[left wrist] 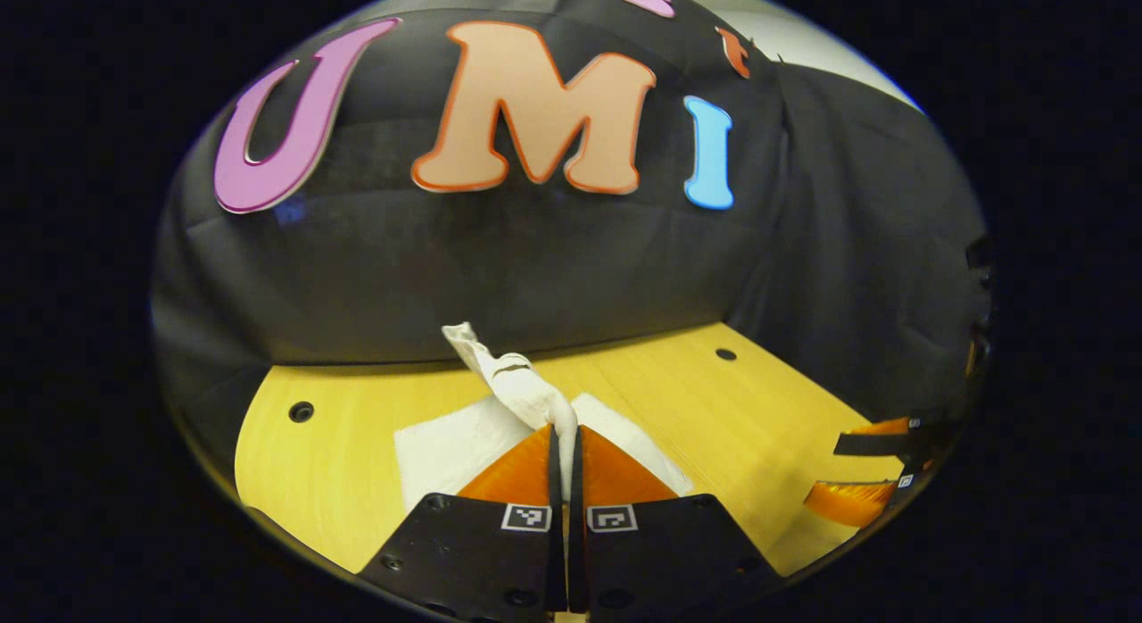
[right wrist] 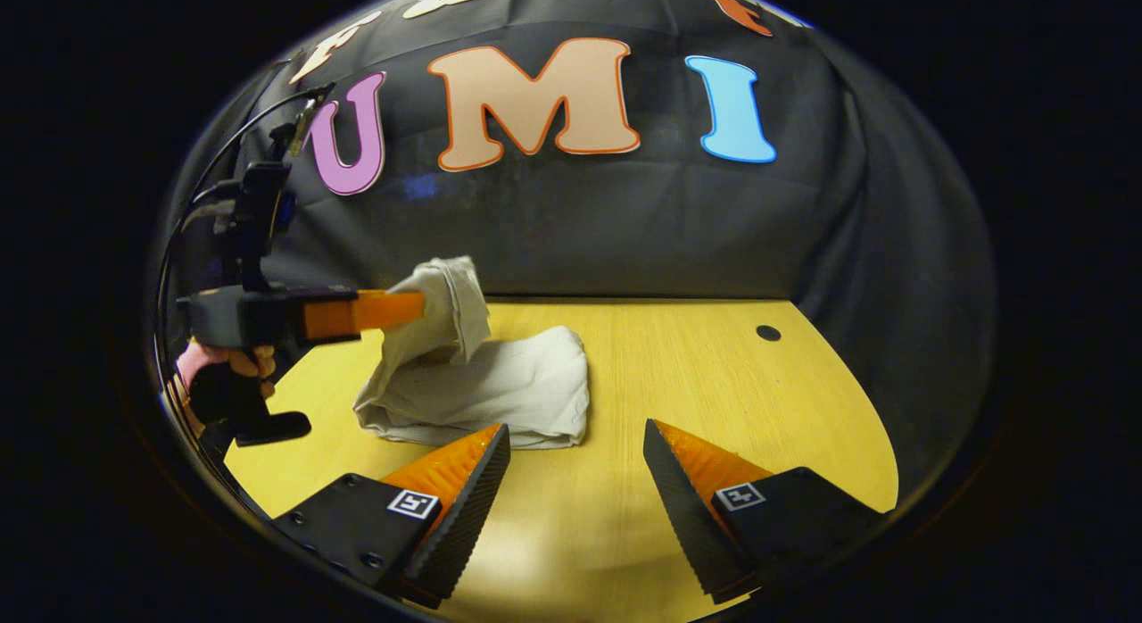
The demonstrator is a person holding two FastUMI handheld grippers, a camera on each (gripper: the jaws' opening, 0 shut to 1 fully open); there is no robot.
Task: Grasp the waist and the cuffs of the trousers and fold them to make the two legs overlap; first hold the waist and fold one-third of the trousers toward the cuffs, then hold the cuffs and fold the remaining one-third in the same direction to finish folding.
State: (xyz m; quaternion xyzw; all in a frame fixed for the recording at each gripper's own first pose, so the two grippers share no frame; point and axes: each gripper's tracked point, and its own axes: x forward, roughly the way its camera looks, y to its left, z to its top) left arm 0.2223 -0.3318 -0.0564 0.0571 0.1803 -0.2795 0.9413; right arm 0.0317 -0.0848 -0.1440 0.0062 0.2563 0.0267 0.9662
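Yellow wooden counter in a black-draped booth, with the white trousers bunched up left of center. Left gripper has its fingers clamped on one end of them, lifted up. Right gripper hovers with fingers wide apart, holding nothing. Looks like a late fold; next that raised end needs carrying over the pile and laying flat

Off-white trousers, yellow wood-grain table

Bare table lies right of the trousers; the left claw blocks their left.
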